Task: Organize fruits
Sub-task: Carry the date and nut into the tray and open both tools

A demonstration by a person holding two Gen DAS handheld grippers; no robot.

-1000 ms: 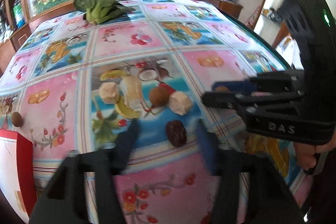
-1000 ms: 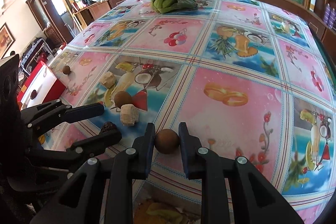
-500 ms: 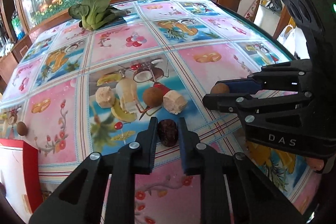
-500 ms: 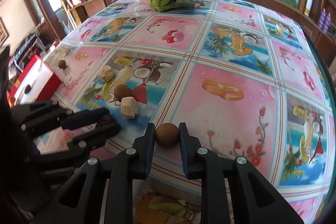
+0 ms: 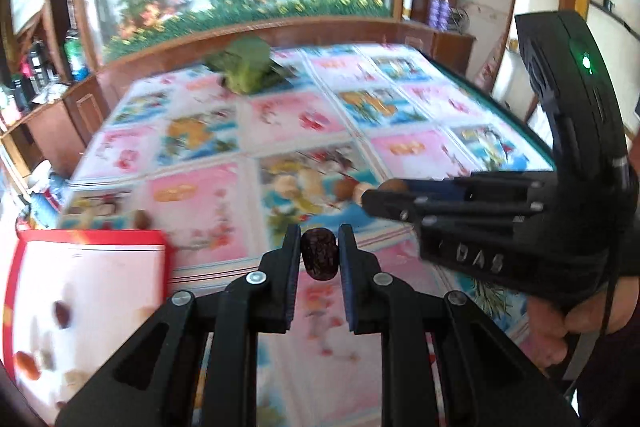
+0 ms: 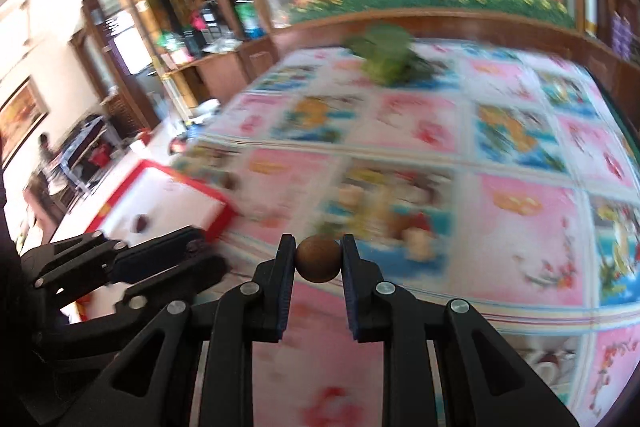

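My left gripper (image 5: 319,254) has its fingers clamped on a dark wrinkled fruit (image 5: 318,254), at the lower centre of its frame above the counter (image 5: 412,147). My right gripper (image 6: 318,258) pinches a round brown fruit (image 6: 318,258), centre-low in its own view. The red-rimmed box (image 5: 90,269) sits lower left in the left view, a few fruits inside. Loose pieces lie blurred mid-counter.

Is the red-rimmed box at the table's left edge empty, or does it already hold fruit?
Not empty. In the left wrist view the box holds a few small dark and reddish pieces on its white floor; blur hides what they are.
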